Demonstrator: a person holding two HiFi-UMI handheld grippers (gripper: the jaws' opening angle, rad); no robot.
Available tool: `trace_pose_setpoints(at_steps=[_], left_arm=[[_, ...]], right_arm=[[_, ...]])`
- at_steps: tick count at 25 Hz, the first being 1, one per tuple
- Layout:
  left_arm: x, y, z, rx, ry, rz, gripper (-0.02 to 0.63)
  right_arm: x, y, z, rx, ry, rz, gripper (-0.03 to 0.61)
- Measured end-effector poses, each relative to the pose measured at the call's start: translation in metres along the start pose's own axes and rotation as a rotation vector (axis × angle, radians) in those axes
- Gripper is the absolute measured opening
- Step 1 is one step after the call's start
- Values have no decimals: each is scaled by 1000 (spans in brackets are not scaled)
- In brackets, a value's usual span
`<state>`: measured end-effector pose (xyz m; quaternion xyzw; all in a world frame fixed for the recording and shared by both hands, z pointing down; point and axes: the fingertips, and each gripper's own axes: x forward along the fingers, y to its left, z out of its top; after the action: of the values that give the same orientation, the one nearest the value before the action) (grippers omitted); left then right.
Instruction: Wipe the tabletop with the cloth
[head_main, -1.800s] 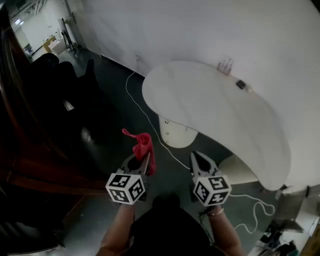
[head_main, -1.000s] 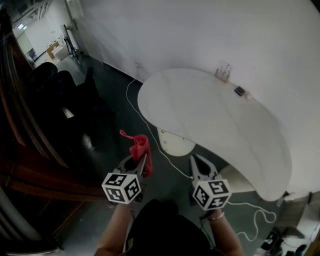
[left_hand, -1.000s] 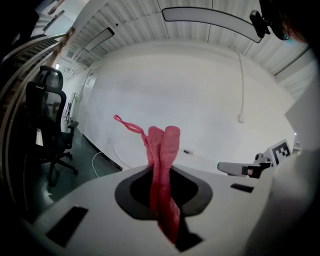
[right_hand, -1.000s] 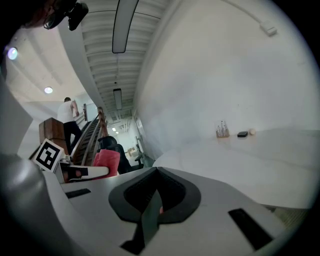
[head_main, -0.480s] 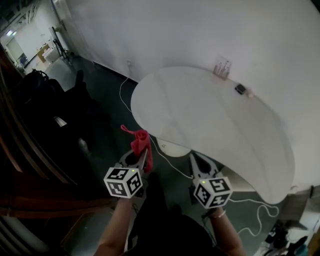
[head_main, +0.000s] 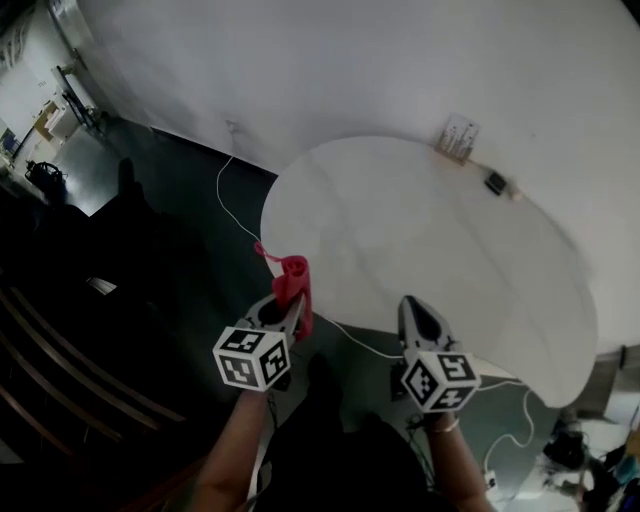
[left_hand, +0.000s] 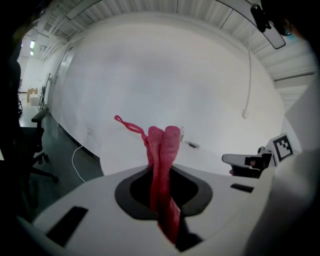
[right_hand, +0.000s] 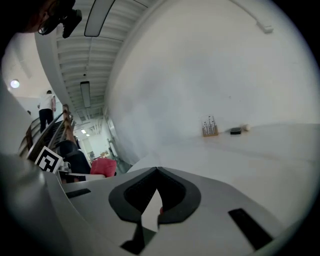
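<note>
Head view: left gripper (head_main: 284, 307) clamps red cloth (head_main: 293, 276).

Red cloth (head_main: 293, 282), bunched in a narrow upright roll with a loose loop on top, clamped in left gripper (head_main: 289, 306), beside near-left edge of white rounded tabletop (head_main: 430, 250).
</note>
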<state>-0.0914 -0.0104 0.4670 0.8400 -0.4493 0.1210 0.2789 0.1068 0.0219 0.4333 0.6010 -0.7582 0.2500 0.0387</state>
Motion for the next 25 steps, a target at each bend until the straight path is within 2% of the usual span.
trace_pose_setpoints(at_steps=[5,12,16,21,25], left_arm=[[34,10,3,30,72,-88,40],[74,-18,-11,46,160,-167,40],[90,-55,-21,34,209,-241,40],[114,-122,-39,42,295,-366,40],[129,-171,-66,93,402,-442,39]], right_arm=[[14,-11,5,47,-23,-118,3],[5,-36,-3,73,-15,-223,3],[-9,-51,-9,88,-7,-267,3],[-26,-73,-10,118,-19,-322,3],[-41,-86,-16,141,-20,-365,3]])
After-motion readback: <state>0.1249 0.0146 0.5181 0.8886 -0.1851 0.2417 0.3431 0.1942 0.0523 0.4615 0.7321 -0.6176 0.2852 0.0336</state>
